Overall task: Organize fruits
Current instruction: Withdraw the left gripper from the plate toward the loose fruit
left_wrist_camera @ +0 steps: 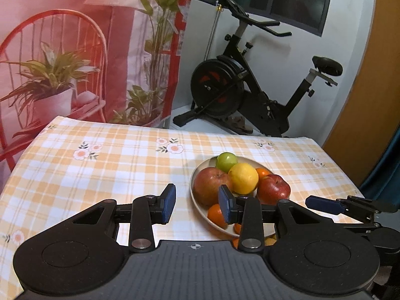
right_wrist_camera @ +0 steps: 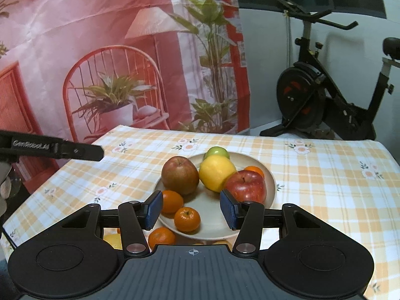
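Nearest in the right wrist view, the right gripper (right_wrist_camera: 191, 210) hangs over the near rim of a beige plate (right_wrist_camera: 271, 182), its blue pads parted with nothing between them; no fruit is touched. Just below its fingers, off the plate on the checked tablecloth (right_wrist_camera: 325, 175), lie a mandarin (right_wrist_camera: 161, 237) and, further left and half hidden by the gripper body, a yellow fruit (right_wrist_camera: 113, 241).

On the plate, near to far: a mandarin at the near edge (right_wrist_camera: 187, 220), another mandarin just left of it (right_wrist_camera: 172, 201), then a brownish apple (right_wrist_camera: 180, 175) on the left and a red apple (right_wrist_camera: 246, 185) on the right, with a lemon (right_wrist_camera: 216, 172) between them touching both. Behind the red apple sits a small orange (right_wrist_camera: 255, 171), and at the far rim a green fruit (right_wrist_camera: 217, 153).

In the left wrist view, the left gripper (left_wrist_camera: 197, 205) hangs above the tablecloth at the plate's left edge, its pads standing a modest gap apart and gripping nothing; its right pad overlaps the plate's rim in the picture.

Beyond the table hangs a printed backdrop (right_wrist_camera: 100, 62) showing a chair and plants, and to the far right stands an exercise bike (left_wrist_camera: 250, 87) against a white wall.
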The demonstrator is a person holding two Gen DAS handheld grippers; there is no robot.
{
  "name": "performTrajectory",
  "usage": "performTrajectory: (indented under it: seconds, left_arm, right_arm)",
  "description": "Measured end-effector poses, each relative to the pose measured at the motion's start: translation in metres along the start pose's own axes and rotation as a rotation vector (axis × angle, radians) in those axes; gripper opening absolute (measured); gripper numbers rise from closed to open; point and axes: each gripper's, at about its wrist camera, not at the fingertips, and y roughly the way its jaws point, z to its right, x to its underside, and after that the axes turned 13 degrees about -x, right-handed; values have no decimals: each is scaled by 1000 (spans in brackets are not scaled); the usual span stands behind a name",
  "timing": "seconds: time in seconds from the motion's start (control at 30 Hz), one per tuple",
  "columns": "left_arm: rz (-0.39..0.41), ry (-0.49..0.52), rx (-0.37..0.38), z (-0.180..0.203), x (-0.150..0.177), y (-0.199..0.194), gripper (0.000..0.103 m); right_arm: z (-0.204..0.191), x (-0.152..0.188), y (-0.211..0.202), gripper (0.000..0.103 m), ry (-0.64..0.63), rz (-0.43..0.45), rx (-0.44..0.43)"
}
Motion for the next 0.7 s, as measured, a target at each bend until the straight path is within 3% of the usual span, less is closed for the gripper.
performTrajectory:
  seconds: [0.33,0.7]
  left_arm:
    - [62,-74,-54,-11,20,-27,39]
    - [0,-136,-59,-24,41,-21,39]
  right_arm:
    - [-7,19,-10,48,36,50,1]
    - [-13,35,-6,48,39,19,8]
